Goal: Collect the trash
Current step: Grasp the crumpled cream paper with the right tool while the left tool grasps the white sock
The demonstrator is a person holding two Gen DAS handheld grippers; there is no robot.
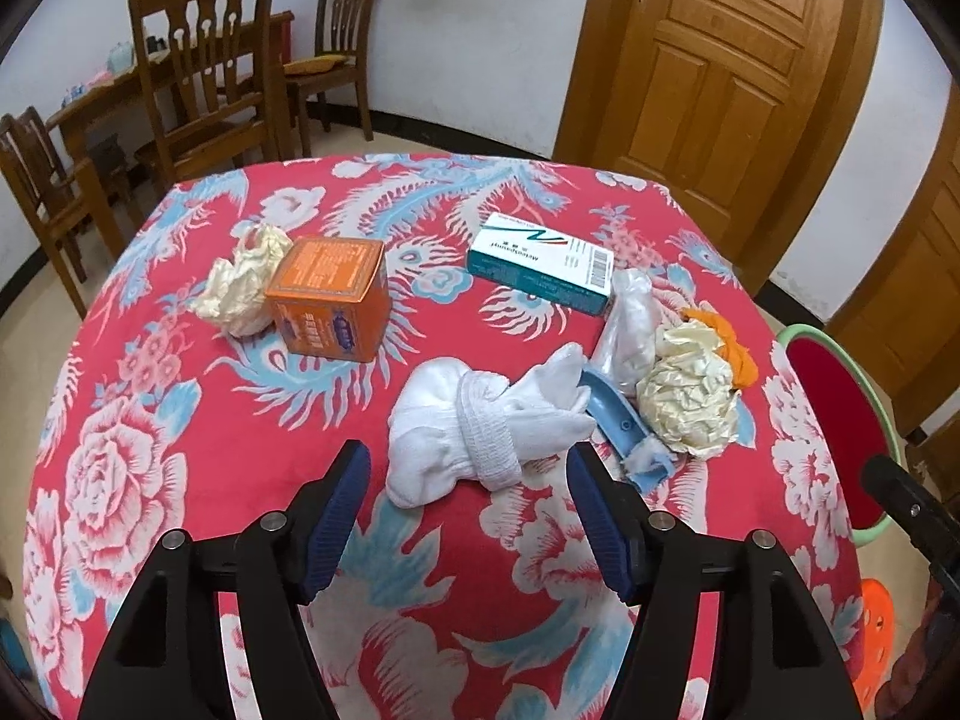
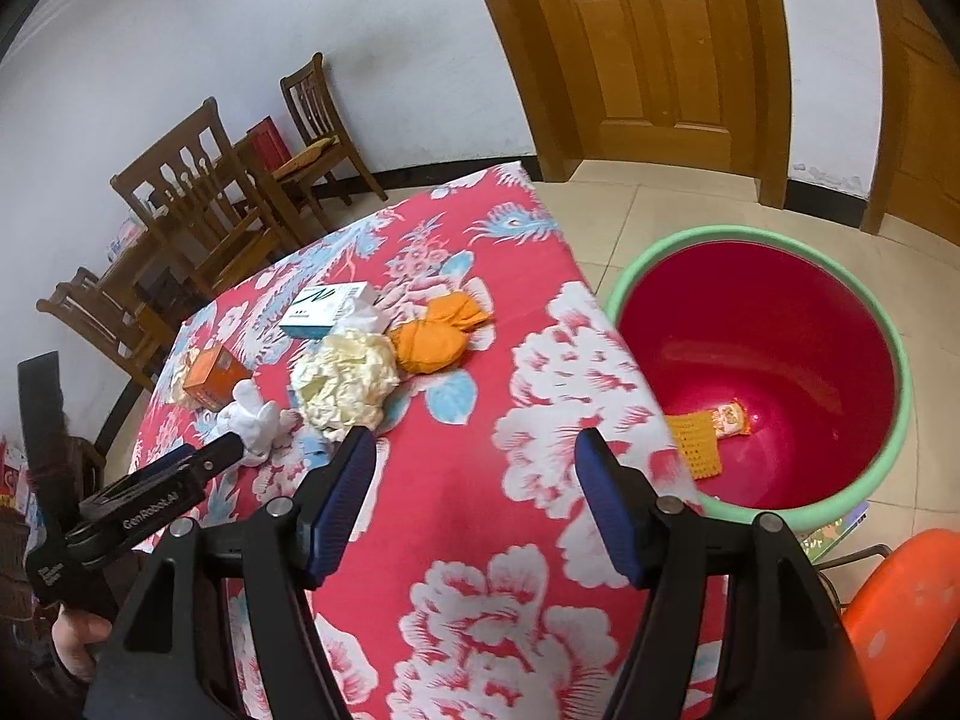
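1. The left tool is hanging over the desk with its jaws apart, and nothing is sitting between them.
2. A white sock bundle is lying just ahead of the fingers.
3. A cream crumpled paper is resting beside a blue plastic piece.
4. An orange box is standing to the left, touching another cream wad.
5. A white and teal carton is lying farther back.
6. A red bin is showing at the right edge.
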